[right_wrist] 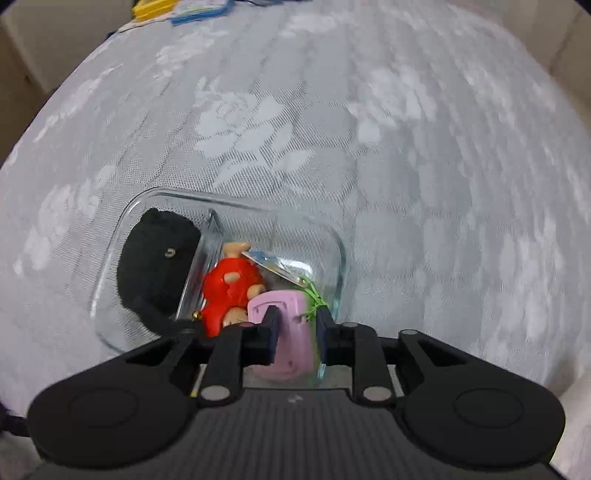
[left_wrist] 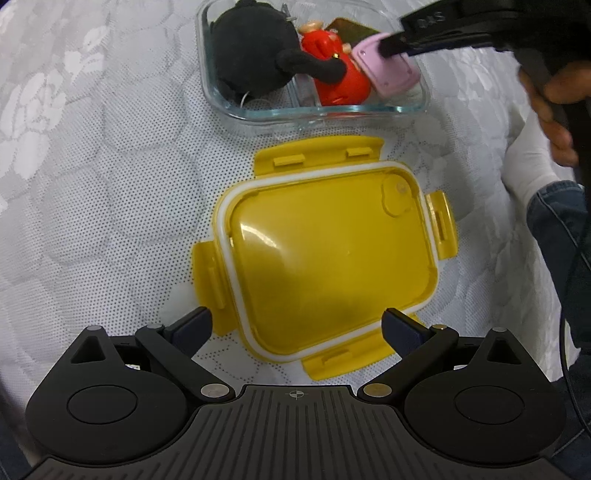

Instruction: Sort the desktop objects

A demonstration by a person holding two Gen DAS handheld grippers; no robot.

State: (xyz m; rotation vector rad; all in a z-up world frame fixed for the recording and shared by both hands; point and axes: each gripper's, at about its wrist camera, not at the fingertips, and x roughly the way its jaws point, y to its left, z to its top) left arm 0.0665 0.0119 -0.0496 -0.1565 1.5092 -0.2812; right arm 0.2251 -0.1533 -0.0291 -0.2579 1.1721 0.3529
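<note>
A clear glass container [left_wrist: 332, 110] [right_wrist: 340, 251] sits on the lace tablecloth. It holds a black plush toy [left_wrist: 251, 48] [right_wrist: 155, 254], a red figure [left_wrist: 336, 70] [right_wrist: 229, 291] and a pink case [left_wrist: 391, 74] [right_wrist: 291, 347]. My right gripper [right_wrist: 295, 321] is shut on the pink case inside the container's right compartment; it shows in the left wrist view [left_wrist: 395, 46] too. A yellow lid [left_wrist: 325, 258] lies inner side up in front of the container. My left gripper [left_wrist: 295, 325] is open and empty, fingers spread over the lid's near edge.
The white lace tablecloth [right_wrist: 369, 129] covers the table. Yellow and blue items [right_wrist: 177, 9] lie at the far edge. The person's hand and denim sleeve [left_wrist: 554, 221] are at the right of the left wrist view.
</note>
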